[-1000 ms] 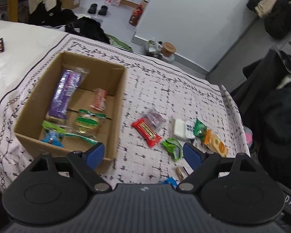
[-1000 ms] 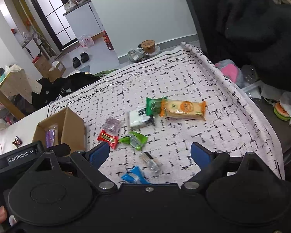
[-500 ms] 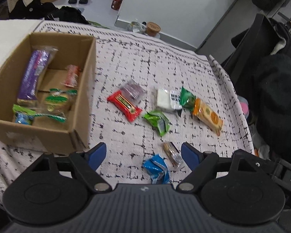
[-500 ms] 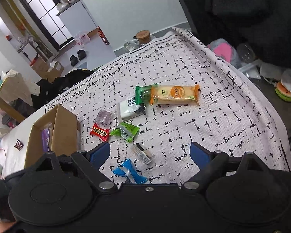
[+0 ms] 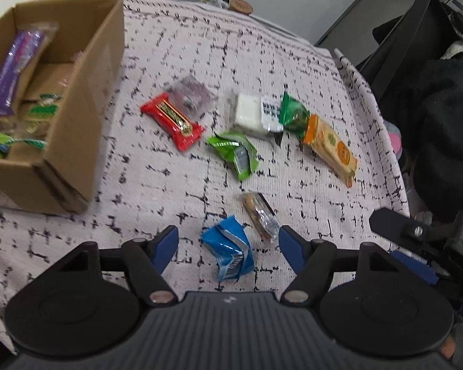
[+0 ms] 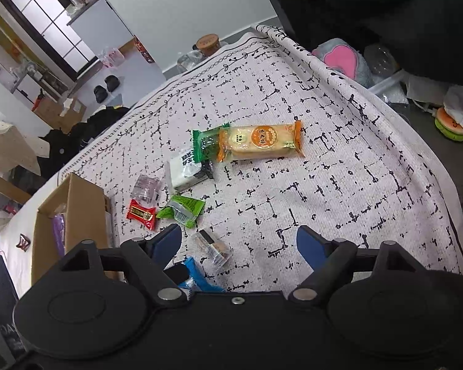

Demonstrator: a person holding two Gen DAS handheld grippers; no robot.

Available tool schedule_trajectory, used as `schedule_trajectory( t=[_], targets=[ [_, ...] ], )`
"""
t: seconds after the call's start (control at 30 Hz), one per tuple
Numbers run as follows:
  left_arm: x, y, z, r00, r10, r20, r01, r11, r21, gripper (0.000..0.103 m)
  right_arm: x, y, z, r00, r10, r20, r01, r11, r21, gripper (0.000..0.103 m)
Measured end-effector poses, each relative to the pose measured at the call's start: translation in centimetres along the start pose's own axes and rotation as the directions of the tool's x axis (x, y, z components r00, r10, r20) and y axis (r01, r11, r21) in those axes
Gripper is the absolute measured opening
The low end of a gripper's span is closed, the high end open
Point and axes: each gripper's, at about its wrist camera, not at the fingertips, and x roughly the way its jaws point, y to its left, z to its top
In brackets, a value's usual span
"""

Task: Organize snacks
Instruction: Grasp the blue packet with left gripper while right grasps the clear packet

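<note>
A cardboard box (image 5: 77, 117) at the left holds several snacks, among them a purple bar (image 5: 14, 64). Loose snacks lie on the patterned cloth: a red pack (image 5: 173, 120), a clear pack (image 5: 191, 94), a white pack (image 5: 253, 115), a light green pack (image 5: 236, 154), a dark green pack (image 5: 293, 114), an orange pack (image 5: 330, 148), a clear nut bar (image 5: 259, 215) and a blue pack (image 5: 230, 251). My left gripper (image 5: 228, 246) is open, its fingers either side of the blue pack. My right gripper (image 6: 239, 243) is open and empty above the cloth near the nut bar (image 6: 213, 248).
The cloth's right edge (image 6: 416, 129) drops off beside dark clothing, a pink heart cushion (image 6: 339, 60) and a burger toy (image 6: 450, 126). The box also shows in the right wrist view (image 6: 77, 203). A small red item (image 6: 23, 242) lies left of the box.
My left gripper has moved right, away from the box, and lowered toward the blue pack, now between its fingers. My right gripper has moved closer to the cloth. Both stay open.
</note>
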Motion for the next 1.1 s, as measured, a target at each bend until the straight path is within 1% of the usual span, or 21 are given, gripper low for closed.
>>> schedule_trajectory(
  t=[0.13,0.23,0.3,0.37,0.47,0.5,0.57,0.6,0.67,0.77,0.83,0.87,0.9,1.03,1.1],
  targets=[
    [1.4,-0.4,-0.4,0.999,-0.008,-0.036,0.008,1.000,-0.009,0.067,0.7,0.1,0.0,1.000,-0.002,-0.021,0.002,1.000,-0.004,0.079],
    [2.2,-0.4,-0.9,0.999,0.005,-0.043,-0.007,0.999,-0.033,0.066,1.2,0.2,-0.1,0.999,-0.007,-0.034,0.007,1.000,-0.009,0.078],
    [2.7,-0.5,-1.2,0.999,-0.004,-0.049,0.002,0.999,-0.053,0.066,1.4,0.3,-0.1,0.999,-0.010,-0.042,0.010,1.000,-0.013,0.077],
    [3.3,-0.6,-1.3,0.999,0.011,-0.043,-0.014,0.998,-0.064,0.066,1.7,0.4,-0.1,0.999,-0.010,-0.047,0.009,1.000,-0.016,0.077],
    [4.0,-0.7,-1.5,0.998,0.051,-0.023,-0.052,0.997,-0.053,0.065,2.2,0.6,-0.1,0.999,-0.010,-0.054,0.009,1.000,-0.020,0.077],
    [4.1,-0.7,-1.5,0.998,0.061,-0.015,-0.061,0.997,-0.049,0.062,2.3,0.7,-0.1,0.998,-0.011,-0.055,0.009,1.000,-0.022,0.077],
    [4.1,-0.7,-1.5,0.997,0.076,0.002,-0.075,0.996,-0.044,0.051,2.7,1.0,-0.2,0.998,-0.014,-0.059,0.012,0.999,-0.031,0.077],
    [4.0,-0.6,-1.4,0.997,0.075,0.008,-0.074,0.996,-0.045,0.038,3.0,1.2,-0.2,0.998,-0.015,-0.062,0.013,0.999,-0.036,0.077],
    [3.9,0.0,-1.2,0.998,0.056,0.014,-0.055,0.996,-0.076,0.036,3.3,1.4,-0.3,0.998,-0.015,-0.068,0.012,0.999,-0.044,0.077],
    [3.1,0.4,-0.9,0.996,0.067,0.051,-0.062,0.994,-0.088,0.031,3.8,1.7,-0.4,0.997,-0.015,-0.076,0.011,0.999,-0.047,0.075],
    [2.7,0.7,-0.5,0.996,0.059,0.067,-0.053,0.994,-0.098,0.016,4.2,1.8,-0.4,0.996,-0.015,-0.083,0.011,0.999,-0.048,0.075],
    [2.5,0.8,-0.3,0.996,0.055,0.069,-0.047,0.993,-0.105,0.015,4.4,1.9,-0.5,0.996,-0.015,-0.084,0.011,0.999,-0.049,0.075],
    [2.3,0.9,-0.1,0.996,0.055,0.072,-0.047,0.993,-0.109,0.012,4.6,2.1,-0.5,0.996,-0.014,-0.087,0.010,0.999,-0.050,0.074],
    [2.2,1.2,0.1,0.996,0.059,0.069,-0.051,0.993,-0.108,0.011,5.5,2.7,-0.8,0.995,-0.017,-0.099,0.012,0.998,-0.057,0.074],
    [2.2,1.5,0.1,0.997,0.055,0.063,-0.047,0.992,-0.117,0.011,6.1,2.9,-0.9,0.994,-0.016,-0.110,0.010,0.998,-0.057,0.072]
  ],
)
